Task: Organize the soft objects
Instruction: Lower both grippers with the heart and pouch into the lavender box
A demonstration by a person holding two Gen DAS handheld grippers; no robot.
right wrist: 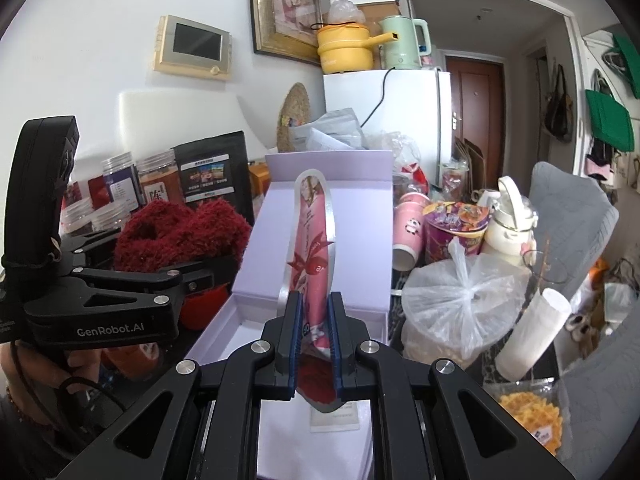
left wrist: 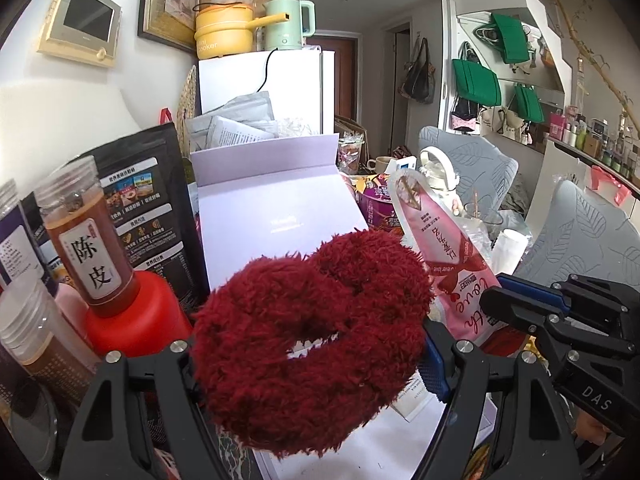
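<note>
A dark red fluffy scrunchie (left wrist: 316, 336) fills the lower middle of the left wrist view, and my left gripper (left wrist: 308, 360) is shut on it. It hangs over the open lilac gift box (left wrist: 276, 208). The right wrist view shows the same scrunchie (right wrist: 180, 236) at the left, clamped in the left gripper (right wrist: 200, 276). My right gripper (right wrist: 314, 340) is shut on a pink sachet (right wrist: 314, 240) that stands upright over the box (right wrist: 360, 216). In the left wrist view, this sachet (left wrist: 444, 248) appears at the right, with the right gripper (left wrist: 512, 300) holding its lower end.
Jars (left wrist: 84, 236), a red bottle (left wrist: 136, 320) and a black pouch (left wrist: 148, 208) crowd the box's left side. On the right are cups (right wrist: 408, 236), a knotted plastic bag (right wrist: 460, 300), a white bottle (right wrist: 508, 224), a paper roll (right wrist: 532, 332) and grey chairs (left wrist: 472, 160). A white fridge (right wrist: 400, 120) stands behind.
</note>
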